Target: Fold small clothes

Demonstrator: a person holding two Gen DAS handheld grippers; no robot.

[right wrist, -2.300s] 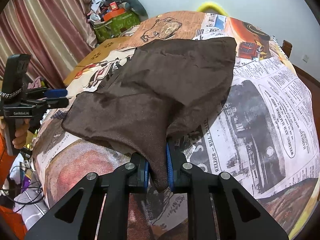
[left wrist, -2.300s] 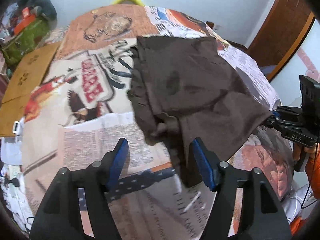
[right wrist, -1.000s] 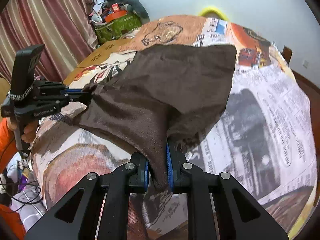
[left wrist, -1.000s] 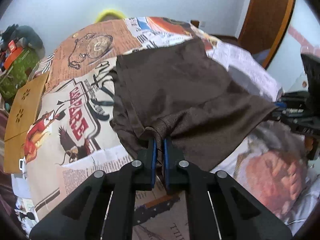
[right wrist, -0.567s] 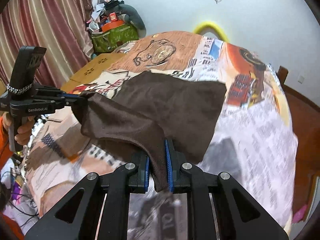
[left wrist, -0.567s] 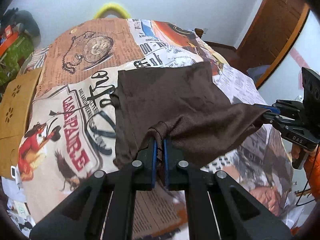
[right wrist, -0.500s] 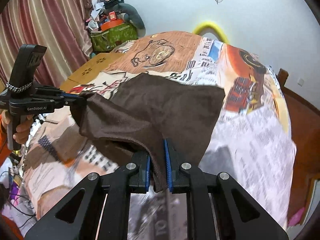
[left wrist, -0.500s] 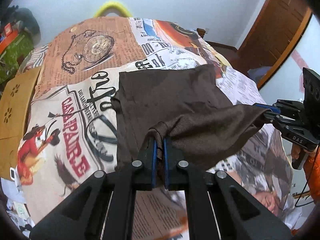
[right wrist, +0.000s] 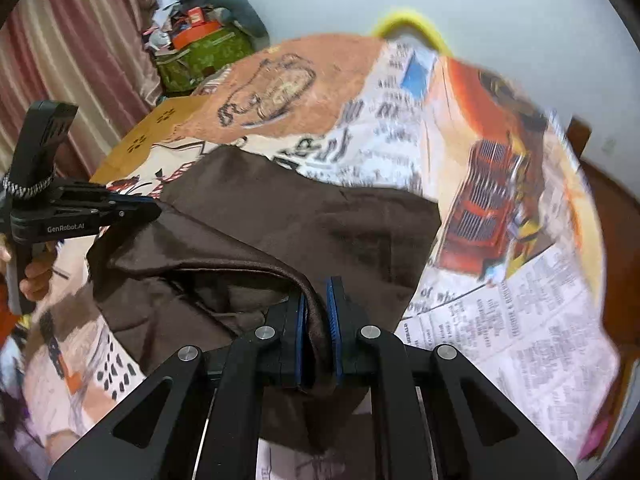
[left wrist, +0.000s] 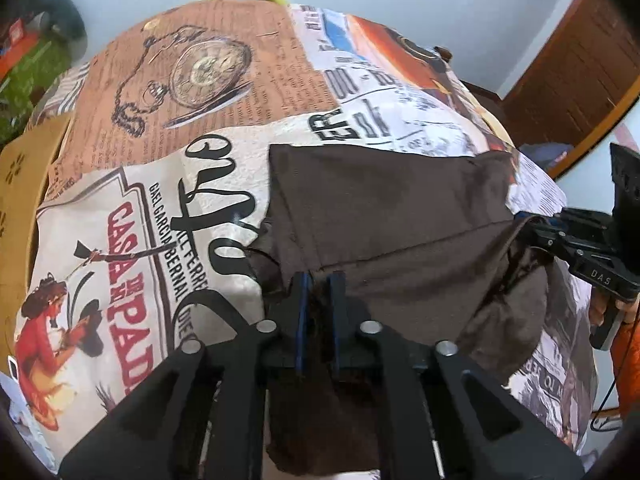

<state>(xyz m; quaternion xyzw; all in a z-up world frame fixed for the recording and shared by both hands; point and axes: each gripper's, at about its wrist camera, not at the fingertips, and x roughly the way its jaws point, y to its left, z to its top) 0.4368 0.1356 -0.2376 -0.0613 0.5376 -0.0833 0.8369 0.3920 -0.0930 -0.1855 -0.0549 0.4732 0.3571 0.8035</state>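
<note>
A small dark brown garment lies on a table covered with a printed newspaper-style cloth. My left gripper is shut on the garment's near left corner and holds it lifted over the far half. My right gripper is shut on the near right corner of the brown garment. The lifted near edge stretches between both grippers and folds over the part that lies flat. The right gripper shows at the right of the left wrist view; the left gripper shows at the left of the right wrist view.
A yellow hoop stands at the table's far edge. A cluttered green box and striped curtains are at the far left. A wooden door is at the right. A tan board lies at the table's left side.
Both grippers have carried the near edge of the garment forward and lower over its far half. The fold has become shorter and the held edge now hangs close to the flat part.
</note>
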